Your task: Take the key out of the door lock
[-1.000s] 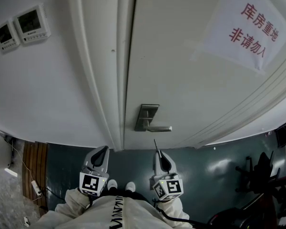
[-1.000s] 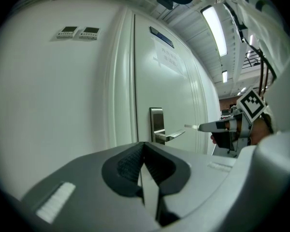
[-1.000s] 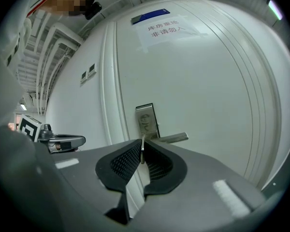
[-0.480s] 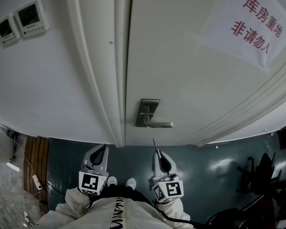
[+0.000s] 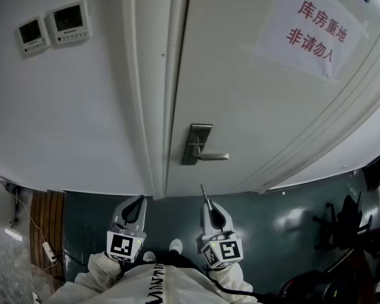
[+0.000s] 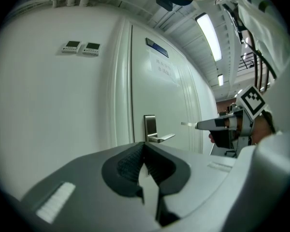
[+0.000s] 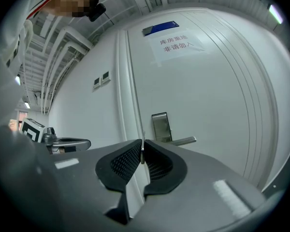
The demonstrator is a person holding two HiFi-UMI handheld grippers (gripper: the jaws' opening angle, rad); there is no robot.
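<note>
The left gripper (image 5: 138, 202) has its jaws closed tip to tip, with nothing between them. The right gripper (image 5: 208, 208) has its jaws closed on a thin metal key (image 5: 204, 194), whose blade projects ahead of the tips. Both grippers are held level, side by side and apart, pointing forward. White sleeves (image 5: 100, 270) cover both forearms behind the marker cubes (image 5: 125, 246).

Two wall panels (image 5: 68, 21), paper sign (image 5: 313, 27)

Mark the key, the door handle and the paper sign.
key (image 6: 188, 124): left gripper view, middle of its pale shaft.
door handle (image 5: 212, 157): head view, the lever's middle.
paper sign (image 5: 310, 27): head view, between its red lines.
</note>
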